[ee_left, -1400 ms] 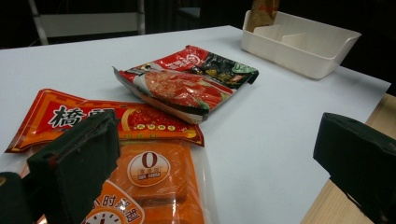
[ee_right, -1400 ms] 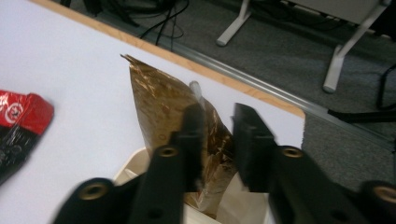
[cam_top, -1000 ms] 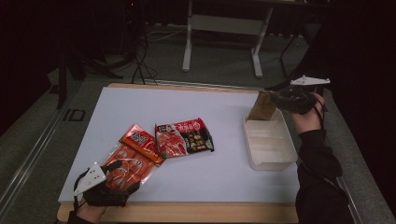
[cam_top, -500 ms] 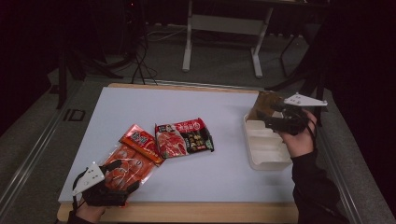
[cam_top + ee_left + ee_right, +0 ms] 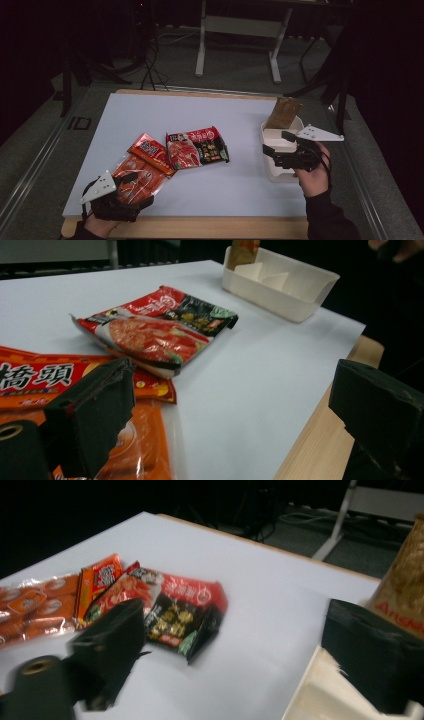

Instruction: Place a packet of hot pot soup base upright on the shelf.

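- Brown packet already stands in the white bin; right gripper, empty, has just been opening.
- Red packet and orange packets remain on the table; left gripper is open over the orange ones.

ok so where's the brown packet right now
The brown packet stands in the far end of the white tray on the table's right side in the high view, just beyond the right gripper, which is open and not touching it.

High view: overhead from near edge, facing forward-down, far
Left gripper view: low over table, faces white tray
Right gripper view: close, faces leftward
Shared: red-black packet, all views
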The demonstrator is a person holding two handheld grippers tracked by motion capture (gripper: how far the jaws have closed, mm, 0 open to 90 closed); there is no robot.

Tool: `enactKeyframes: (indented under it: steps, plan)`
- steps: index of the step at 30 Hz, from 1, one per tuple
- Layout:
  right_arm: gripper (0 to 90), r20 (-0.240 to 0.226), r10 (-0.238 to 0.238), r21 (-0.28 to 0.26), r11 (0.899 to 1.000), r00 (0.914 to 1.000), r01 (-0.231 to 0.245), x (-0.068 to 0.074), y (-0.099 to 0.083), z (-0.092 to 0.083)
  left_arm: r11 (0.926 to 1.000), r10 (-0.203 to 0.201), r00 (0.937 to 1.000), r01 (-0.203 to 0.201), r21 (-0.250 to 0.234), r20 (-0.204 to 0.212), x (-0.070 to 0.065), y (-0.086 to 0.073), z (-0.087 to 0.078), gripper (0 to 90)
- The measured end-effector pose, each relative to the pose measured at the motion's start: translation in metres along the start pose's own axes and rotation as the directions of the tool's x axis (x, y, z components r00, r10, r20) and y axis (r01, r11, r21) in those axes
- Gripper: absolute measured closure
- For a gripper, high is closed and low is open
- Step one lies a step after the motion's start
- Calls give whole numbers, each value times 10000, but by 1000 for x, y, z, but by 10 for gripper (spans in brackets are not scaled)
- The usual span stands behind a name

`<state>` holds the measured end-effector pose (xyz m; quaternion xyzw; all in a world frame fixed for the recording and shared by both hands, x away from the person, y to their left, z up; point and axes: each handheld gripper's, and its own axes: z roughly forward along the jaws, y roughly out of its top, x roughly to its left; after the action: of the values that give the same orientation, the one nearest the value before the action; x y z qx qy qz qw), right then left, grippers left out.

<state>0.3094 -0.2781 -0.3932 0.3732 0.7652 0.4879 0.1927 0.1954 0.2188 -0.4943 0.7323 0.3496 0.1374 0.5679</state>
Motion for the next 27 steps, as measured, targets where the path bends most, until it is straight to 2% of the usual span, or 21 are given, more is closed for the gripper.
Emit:
enactKeyframes:
  steps: [1, 2, 7, 10, 12, 17, 18, 20, 21, 22, 24, 26, 27]
  plan:
    - [158, 47, -22, 3, 10000, 10000, 22, 3, -2, -1, 10000, 11, 10000, -11, 11, -2, 0, 1, 1, 63]
    - [146, 51, -51, -46, 10000, 10000, 52, 5, -3, -2, 9999, 126, 9999, -126, 68, -20, 1, 4, 2, 70]
    - [146, -323, -190, -459, 9988, 9993, 175, 19, -7, -14, 9979, 410, 9992, -410, 504, 5, 6, 13, 8, 183]
    - [148, -555, -301, -694, 9972, 9980, 262, 27, -8, -23, 9970, 331, 9993, -317, 707, -195, 11, 19, 13, 282]
    - [151, -598, -441, -691, 9968, 9972, 399, 33, -10, -27, 9963, 124, 9996, -103, 853, -245, 15, 22, 16, 359]
    - [151, -666, -822, -789, 9939, 9944, 769, 45, -20, -33, 9934, 129, 9985, -66, 1143, -537, 23, 34, 26, 491]
    - [151, -681, -829, -826, 9936, 9942, 772, 46, -22, -34, 9931, 123, 9973, -37, 1169, -725, 25, 38, 28, 502]
    - [151, -650, -837, -808, 9936, 9944, 784, 47, -24, -34, 9931, 67, 9974, 17, 1175, -714, 26, 41, 30, 548]
    - [151, -635, -860, -775, 9937, 9943, 810, 48, -25, -34, 9907, 53, 9953, 79, 1358, -968, 29, 48, 35, 548]
    - [151, -648, -922, -736, 9934, 9936, 874, 49, -27, -35, 9891, 96, 9953, 47, 1474, -964, 30, 51, 38, 608]
    - [151, -578, -958, -719, 9932, 9937, 916, 49, -28, -36, 9859, 294, 9929, -98, 1671, -1150, 33, 57, 43, 667]
    - [151, -590, -958, -747, 9930, 9937, 913, 49, -29, -36, 9847, 282, 9933, -83, 1742, -1120, 35, 59, 45, 738]
    - [151, -620, -925, -810, 9929, 9938, 874, 48, -30, -37, 9847, 282, 9933, -83, 1742, -1120, 35, 59, 45, 738]
